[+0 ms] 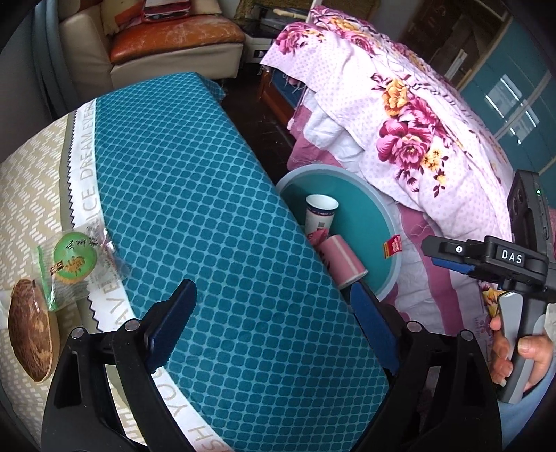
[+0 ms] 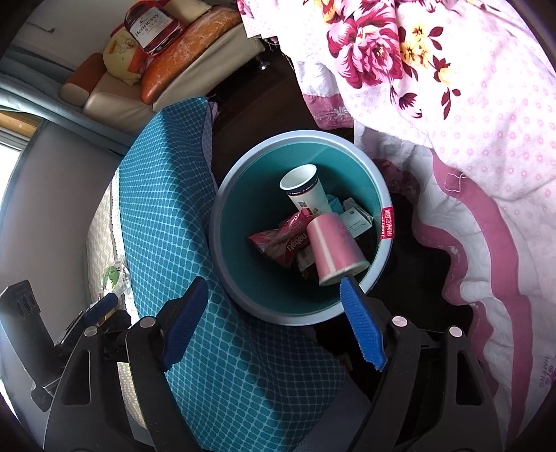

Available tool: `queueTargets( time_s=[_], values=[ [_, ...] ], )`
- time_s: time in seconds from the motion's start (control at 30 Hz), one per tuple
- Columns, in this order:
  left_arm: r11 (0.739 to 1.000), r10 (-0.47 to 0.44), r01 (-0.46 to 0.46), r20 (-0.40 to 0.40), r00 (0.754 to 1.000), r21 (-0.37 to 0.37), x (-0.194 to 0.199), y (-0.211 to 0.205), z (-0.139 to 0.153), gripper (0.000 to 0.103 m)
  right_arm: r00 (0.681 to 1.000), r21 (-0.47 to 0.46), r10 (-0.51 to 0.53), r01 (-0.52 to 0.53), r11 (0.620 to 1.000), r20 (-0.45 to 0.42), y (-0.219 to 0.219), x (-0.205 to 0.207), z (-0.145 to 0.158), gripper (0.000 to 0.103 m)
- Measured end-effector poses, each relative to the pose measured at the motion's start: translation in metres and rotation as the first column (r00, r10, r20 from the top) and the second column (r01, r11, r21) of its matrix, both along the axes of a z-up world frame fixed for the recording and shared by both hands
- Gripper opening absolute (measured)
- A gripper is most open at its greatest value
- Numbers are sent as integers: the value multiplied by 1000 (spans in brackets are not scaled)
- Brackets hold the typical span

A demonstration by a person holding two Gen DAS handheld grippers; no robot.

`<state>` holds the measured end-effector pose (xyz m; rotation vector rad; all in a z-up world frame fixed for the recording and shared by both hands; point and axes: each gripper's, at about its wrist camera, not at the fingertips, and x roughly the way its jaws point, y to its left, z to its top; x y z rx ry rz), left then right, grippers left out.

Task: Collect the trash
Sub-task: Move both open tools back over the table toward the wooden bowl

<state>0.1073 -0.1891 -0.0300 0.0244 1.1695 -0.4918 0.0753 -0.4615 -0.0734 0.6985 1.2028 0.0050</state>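
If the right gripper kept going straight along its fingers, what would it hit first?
Probably the trash bin: the open right gripper points at its near rim and teal inner wall. The pink cup lies deeper inside; depth is hard to judge.

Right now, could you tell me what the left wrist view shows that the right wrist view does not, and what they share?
Only the left wrist view shows the brown shell-like piece on the table and the hand that holds the right gripper. Only the right wrist view looks down into the trash bin far enough to show the red snack wrapper and white carton, plus the bottle-shaped cushion. Both show the bin, white cup, pink cup, green packet, and both grippers open and empty.
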Motion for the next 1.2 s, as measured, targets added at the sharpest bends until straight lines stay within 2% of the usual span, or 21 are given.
queueTargets(
  time_s=[0.27, 0.5, 0.7, 0.83, 1.0, 1.2],
  values=[
    [1000, 26, -26, -3, 1000, -12, -14, 35, 3, 91, 1000, -12, 17, -17, 1000, 0, 17, -5, 14, 76],
    [999, 46, -46, 9, 999, -16, -35, 79, 7, 91, 996, -22, 94, -94, 995, 11, 53, -11, 28, 76],
    [999, 52, -52, 7, 999, 12, -57, 119, 2, 91, 986, -39, 167, -167, 985, 4, 93, -17, 34, 77],
    [997, 75, -75, 9, 997, 31, -71, 148, -5, 91, 964, -57, 263, -264, 963, -32, 132, -24, 31, 77],
    [988, 157, -157, -12, 987, 3, -81, 194, -15, 91, 931, -81, 358, -362, 928, -67, 178, -29, 24, 77],
    [971, 238, -239, -32, 971, -28, -92, 238, -23, 91, 869, -98, 483, -493, 865, -107, 241, -41, 9, 77]
  ],
)
